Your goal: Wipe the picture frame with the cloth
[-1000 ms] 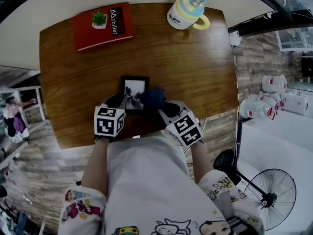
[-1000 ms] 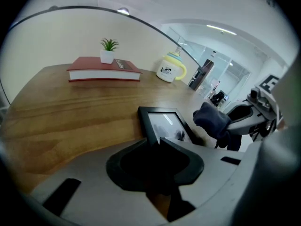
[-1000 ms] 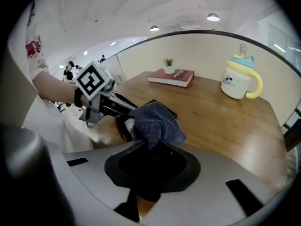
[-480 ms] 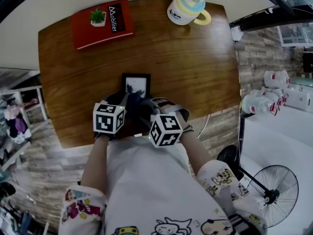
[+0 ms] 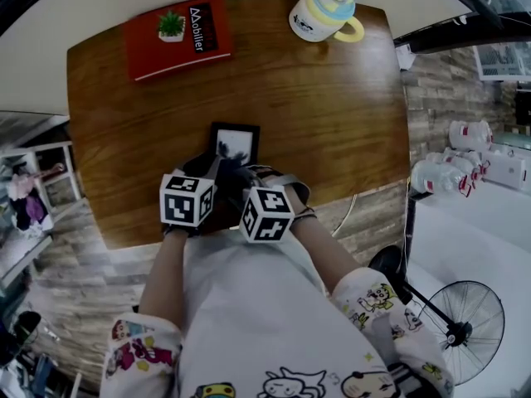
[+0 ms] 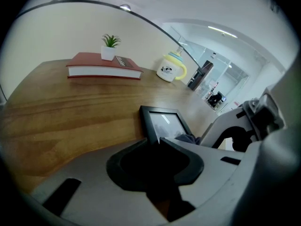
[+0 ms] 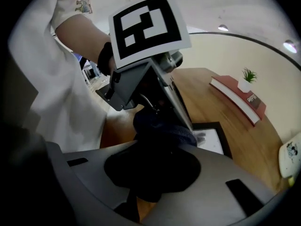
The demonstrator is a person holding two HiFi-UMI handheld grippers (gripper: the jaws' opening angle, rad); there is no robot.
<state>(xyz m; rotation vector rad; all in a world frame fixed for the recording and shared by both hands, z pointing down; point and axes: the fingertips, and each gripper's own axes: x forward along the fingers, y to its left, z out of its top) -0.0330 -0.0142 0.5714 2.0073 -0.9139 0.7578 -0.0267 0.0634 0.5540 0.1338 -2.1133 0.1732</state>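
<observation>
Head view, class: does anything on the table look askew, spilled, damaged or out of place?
Nothing stands out. The picture frame lies flat, the mug is upright, and the plant stands on the red book; no spills.

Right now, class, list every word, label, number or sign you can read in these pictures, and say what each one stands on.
"Mobilier": white letters on the black label of the red book.
Print on the book's spine, seen in the left gripper view: too blurred to read.
Print on the mug: too small to read.
Black-and-white square patterns on the two cubes: codes only, no letters or numbers.
</observation>
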